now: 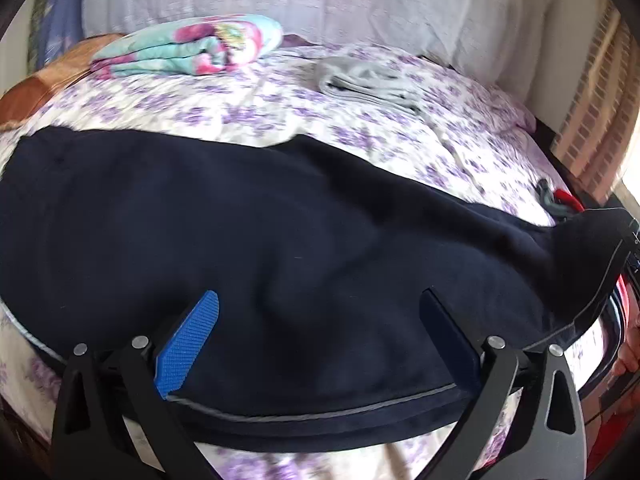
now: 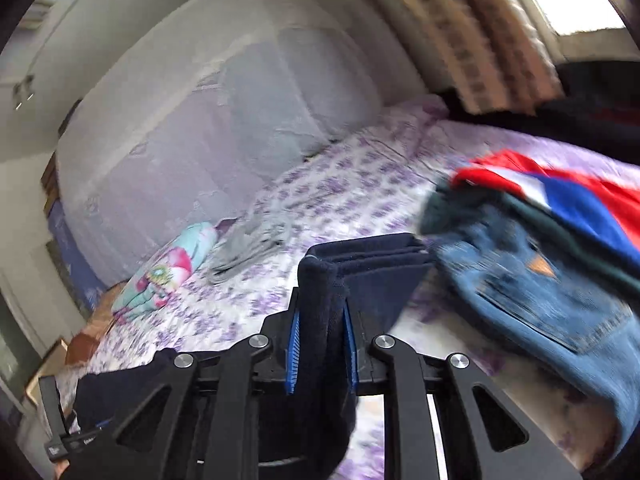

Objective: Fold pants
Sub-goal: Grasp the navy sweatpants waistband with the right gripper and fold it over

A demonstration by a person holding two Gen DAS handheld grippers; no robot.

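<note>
Gripping a bunched end of the navy pants (image 2: 320,292), right hand-held gripper (image 2: 320,354) is clenched; left hand-held gripper (image 1: 320,332) gapes released over pants spread on bed (image 1: 280,108). Thick bunch may slip out, undoing the fold.

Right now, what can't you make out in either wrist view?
- Left wrist: the navy pants run out of frame at left, so their full length is cut off.
- Left wrist: the right gripper's clamp on them sits at the right edge, unseen.
- Right wrist: the clothes pile is motion-blurred; item count unclear.
- Right wrist: the right gripper hides the cloth beneath it.
</note>
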